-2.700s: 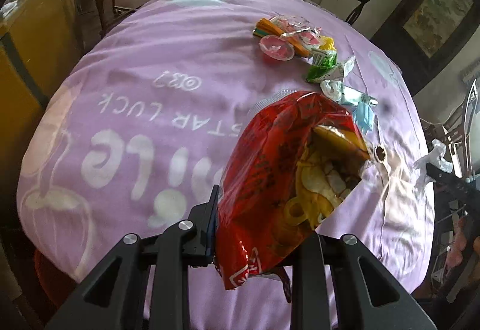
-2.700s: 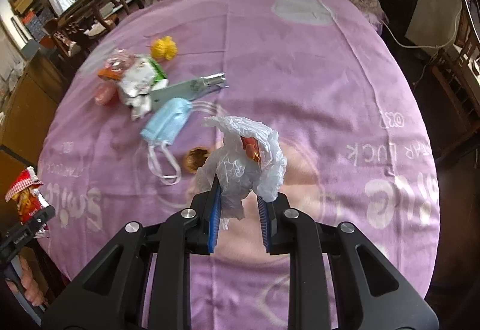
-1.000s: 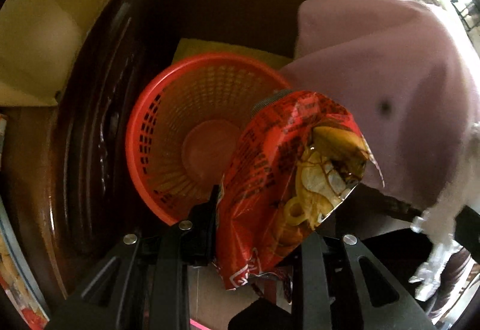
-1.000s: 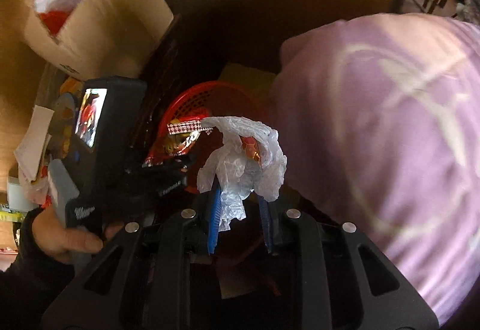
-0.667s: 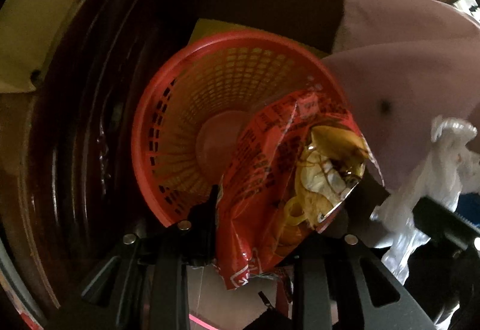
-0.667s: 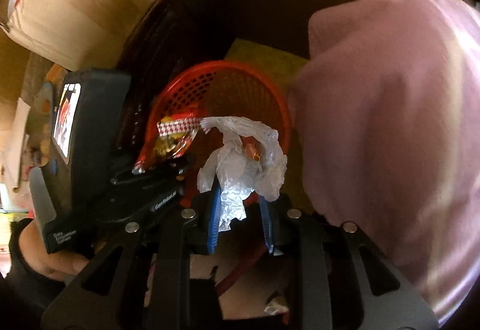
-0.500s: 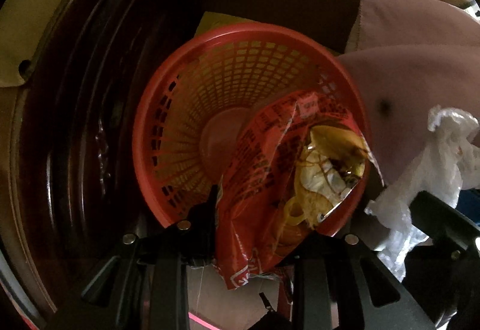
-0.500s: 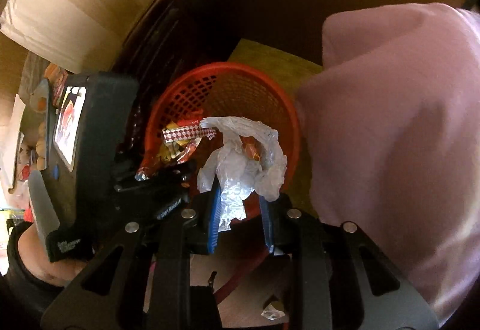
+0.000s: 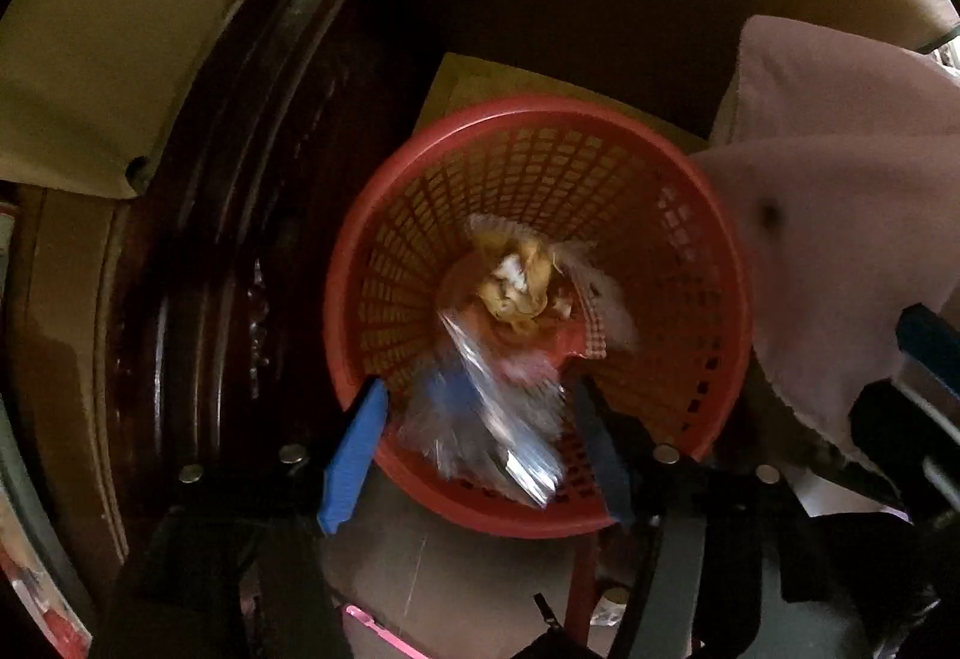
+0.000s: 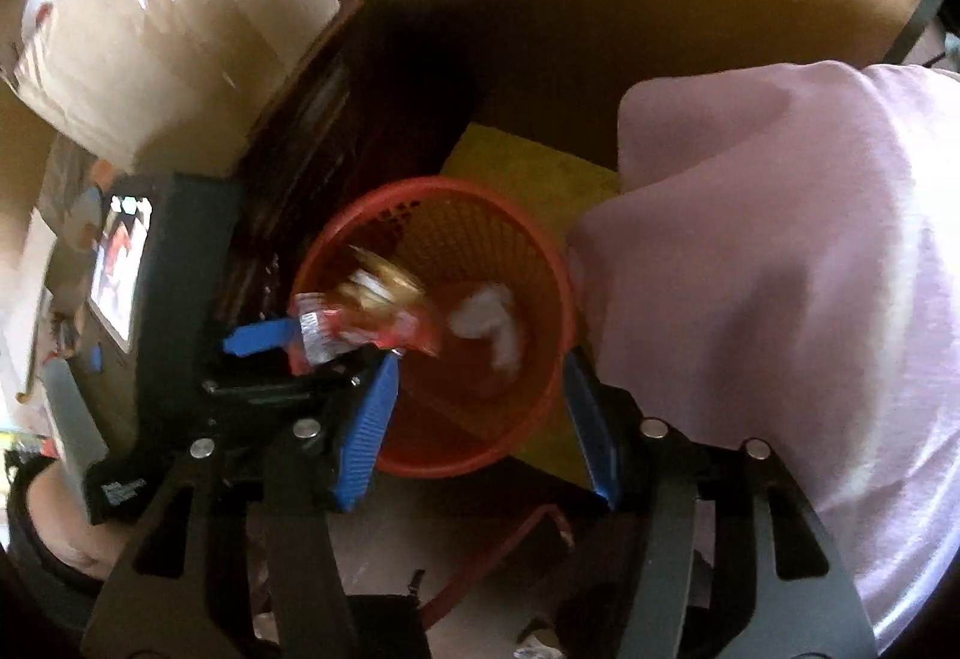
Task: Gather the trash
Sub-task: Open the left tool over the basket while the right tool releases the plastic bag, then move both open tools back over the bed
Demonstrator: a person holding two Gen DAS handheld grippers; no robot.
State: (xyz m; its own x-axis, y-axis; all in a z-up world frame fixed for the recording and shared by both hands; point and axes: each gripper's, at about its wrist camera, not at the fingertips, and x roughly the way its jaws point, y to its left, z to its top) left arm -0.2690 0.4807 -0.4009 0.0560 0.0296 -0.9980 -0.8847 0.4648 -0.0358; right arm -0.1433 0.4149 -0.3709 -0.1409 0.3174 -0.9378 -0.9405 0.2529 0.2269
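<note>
A red mesh basket (image 9: 678, 263) (image 10: 540, 263) stands on the floor below both grippers. My left gripper (image 9: 480, 449) points straight down over it and its jaws are opening. The red snack bag (image 9: 498, 359) (image 10: 366, 326) is a blur between the blue pads, clear of both and dropping into the basket. My right gripper (image 10: 480, 419) is opening too, with nothing between its fingers. The crumpled white plastic bag (image 10: 489, 323) lies inside the basket. In the right wrist view, the left gripper's blue finger (image 10: 258, 338) hangs at the basket's left rim.
The pink tablecloth (image 9: 840, 239) (image 10: 780, 299) hangs down right beside the basket. Dark wooden furniture (image 9: 228, 239) stands on its left with a cardboard box (image 10: 168, 29) on top. A yellow board (image 10: 528, 167) lies under the basket. A hand (image 10: 54, 509) holds the left gripper.
Both grippers have opened. The snack bag has slipped out of the left one, and the white plastic bag has dropped from the right one into the basket. Both hands have sunk slightly.
</note>
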